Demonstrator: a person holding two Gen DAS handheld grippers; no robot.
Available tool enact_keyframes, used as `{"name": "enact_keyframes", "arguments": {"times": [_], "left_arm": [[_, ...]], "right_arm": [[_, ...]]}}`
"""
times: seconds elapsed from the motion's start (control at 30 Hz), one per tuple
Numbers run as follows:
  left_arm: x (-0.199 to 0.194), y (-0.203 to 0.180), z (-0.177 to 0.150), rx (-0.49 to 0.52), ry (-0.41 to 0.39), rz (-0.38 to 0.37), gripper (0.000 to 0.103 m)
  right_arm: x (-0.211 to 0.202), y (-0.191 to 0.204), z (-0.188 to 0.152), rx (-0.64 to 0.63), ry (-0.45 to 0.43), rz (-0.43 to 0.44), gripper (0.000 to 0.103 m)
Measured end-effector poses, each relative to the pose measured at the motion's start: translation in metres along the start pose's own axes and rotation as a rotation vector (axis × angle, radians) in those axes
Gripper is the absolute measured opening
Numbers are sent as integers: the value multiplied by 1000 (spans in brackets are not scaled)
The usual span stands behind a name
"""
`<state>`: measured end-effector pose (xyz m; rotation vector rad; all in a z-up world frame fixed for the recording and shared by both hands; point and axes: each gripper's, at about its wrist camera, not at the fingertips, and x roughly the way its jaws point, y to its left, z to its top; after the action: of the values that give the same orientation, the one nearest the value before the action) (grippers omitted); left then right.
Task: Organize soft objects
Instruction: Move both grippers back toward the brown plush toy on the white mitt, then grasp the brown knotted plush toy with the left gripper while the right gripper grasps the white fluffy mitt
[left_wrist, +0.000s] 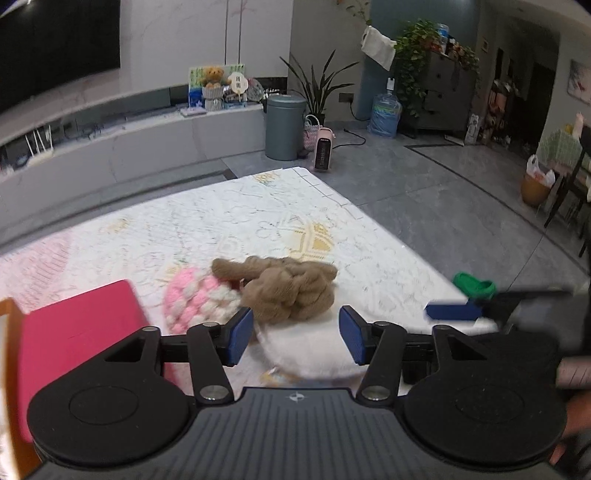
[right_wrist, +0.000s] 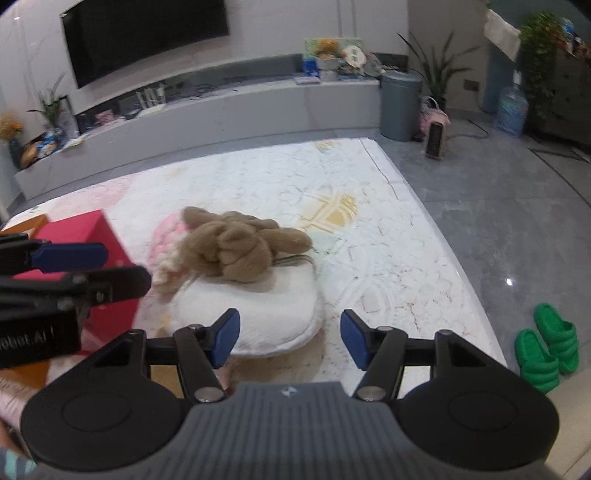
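Note:
A brown plush toy lies on top of a white fluffy cushion on the play mat, with a pink and white knitted soft object touching its left side. My left gripper is open and empty, just in front of the cushion. In the right wrist view the brown plush, the cushion and the pink knit show ahead. My right gripper is open and empty over the cushion's near edge. The left gripper shows at the left.
A pink box stands left of the soft objects; it also shows in the right wrist view. Green slippers lie on the grey floor right of the mat. A grey bin and a small heater stand beyond.

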<state>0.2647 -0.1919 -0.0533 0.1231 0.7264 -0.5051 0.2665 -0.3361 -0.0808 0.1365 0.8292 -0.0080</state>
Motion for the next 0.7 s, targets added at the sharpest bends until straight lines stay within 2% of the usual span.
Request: {"name": "enact_keyframes", "arguments": {"times": [0.13,0.33,0.43,0.57,0.7], "left_arm": [[21,-5,11,-5,8,0,80],[58,-3,19,-40,65,41,80],[70,-5,21,-39,92,63,83],[87,-12,19,19,133,129,85],[97,-10,16,12,144,135,87]], "right_arm": [[20,-2,2,46,6,4,60],[40,1,7,22,-34,21,59],[54,0,7,28,-11,20,59],[63,-2,6,37,14,41,58],[67,-5,4,48,28,53,58]]}}
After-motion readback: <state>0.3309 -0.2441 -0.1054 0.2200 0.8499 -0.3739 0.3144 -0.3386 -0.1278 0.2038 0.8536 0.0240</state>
